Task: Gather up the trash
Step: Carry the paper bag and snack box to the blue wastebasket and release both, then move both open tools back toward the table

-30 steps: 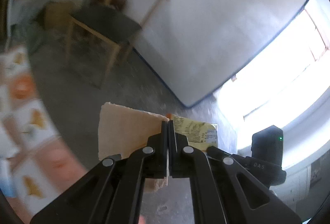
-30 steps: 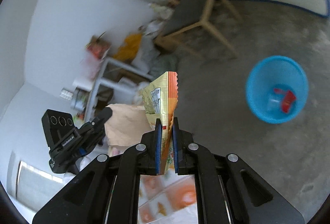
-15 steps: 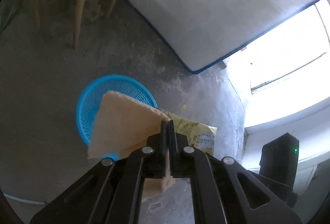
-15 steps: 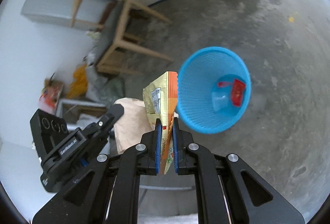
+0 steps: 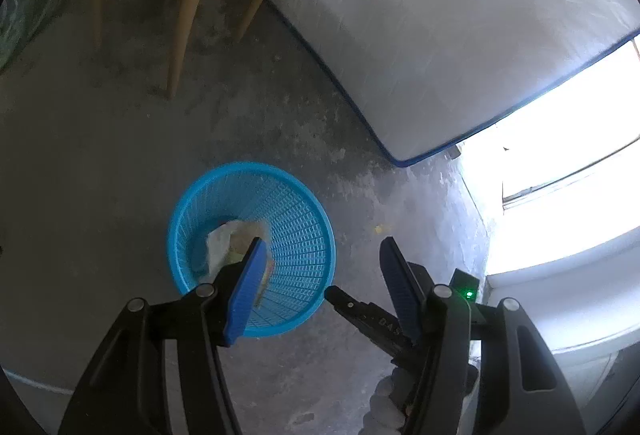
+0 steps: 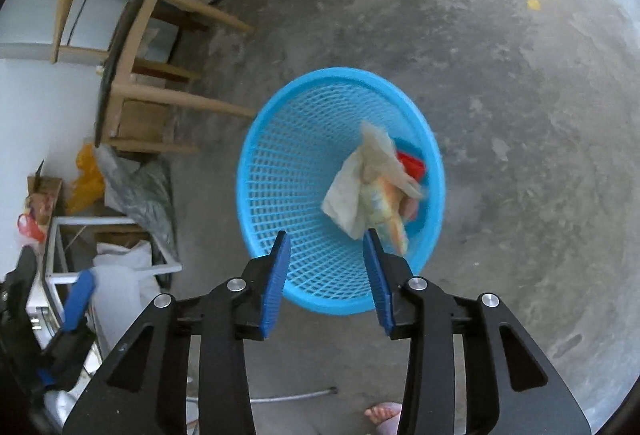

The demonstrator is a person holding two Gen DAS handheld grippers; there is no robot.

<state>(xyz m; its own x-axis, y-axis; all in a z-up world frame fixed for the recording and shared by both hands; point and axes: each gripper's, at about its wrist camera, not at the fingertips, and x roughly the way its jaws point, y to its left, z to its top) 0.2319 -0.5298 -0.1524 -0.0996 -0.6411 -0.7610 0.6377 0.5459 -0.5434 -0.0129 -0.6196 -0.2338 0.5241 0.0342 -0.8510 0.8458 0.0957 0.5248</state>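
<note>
Blue pads on the right gripper (image 6: 325,235) stood apart and widening, nothing between them, released. Beyond them, at twelve o'clock from the tips, the blue basket (image 6: 280,139) sat on the grey concrete floor (image 6: 520,115). Inside it lay the trash: a pale brown paper napkin (image 6: 352,187), a yellow-orange wrapper (image 6: 386,207) against it, and a red scrap (image 6: 412,163) at two o'clock of the napkin. The left gripper (image 5: 320,251) hung open too, its jaws spreading, empty, with the basket showing at ten o'clock past its left pad. A bare foot (image 6: 382,413) showed at six o'clock in the right view. Farther off, at ten o'clock, stood a wooden chair (image 6: 132,75), and behind it a white mattress (image 5: 440,35) leaned against the wall.
</note>
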